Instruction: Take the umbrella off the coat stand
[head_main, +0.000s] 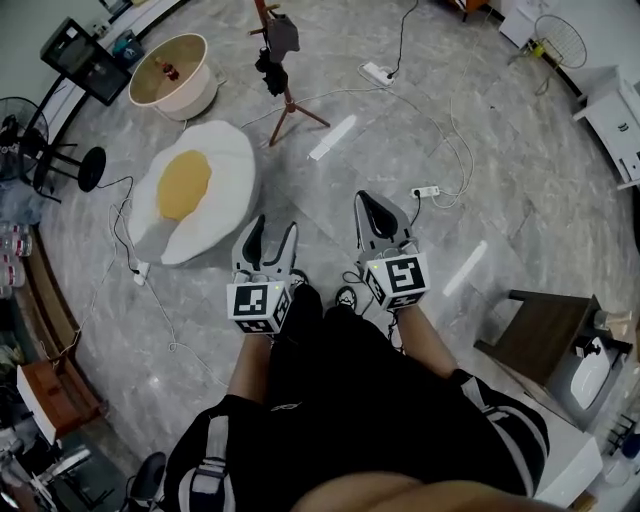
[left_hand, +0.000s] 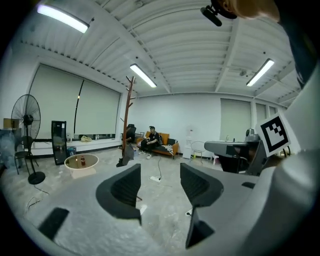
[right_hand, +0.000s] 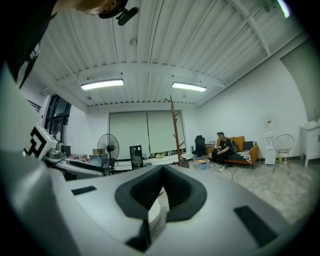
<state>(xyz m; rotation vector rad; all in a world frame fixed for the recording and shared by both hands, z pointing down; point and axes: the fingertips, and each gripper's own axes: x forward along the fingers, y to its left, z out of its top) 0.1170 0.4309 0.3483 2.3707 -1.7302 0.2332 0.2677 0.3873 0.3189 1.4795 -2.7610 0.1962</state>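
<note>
The wooden coat stand (head_main: 287, 95) rises from the floor well ahead of me, with a dark folded umbrella (head_main: 271, 70) hanging from it under a grey item. In the left gripper view the coat stand (left_hand: 129, 115) is far off, and the umbrella (left_hand: 123, 159) dangles low on its pole. The right gripper view also shows the coat stand (right_hand: 175, 130) in the distance. My left gripper (head_main: 274, 228) is open and holds nothing. The right gripper (head_main: 368, 203) is shut, its pads meeting with nothing between them. Both hover near my body, far from the stand.
A fried-egg-shaped cushion (head_main: 190, 200) lies on the floor to the left of the route. A round tub (head_main: 172, 72), a fan (head_main: 20, 130), power strips with cables (head_main: 425, 191) and a dark side table (head_main: 545, 335) stand around. A person (left_hand: 150, 140) sits on an orange sofa.
</note>
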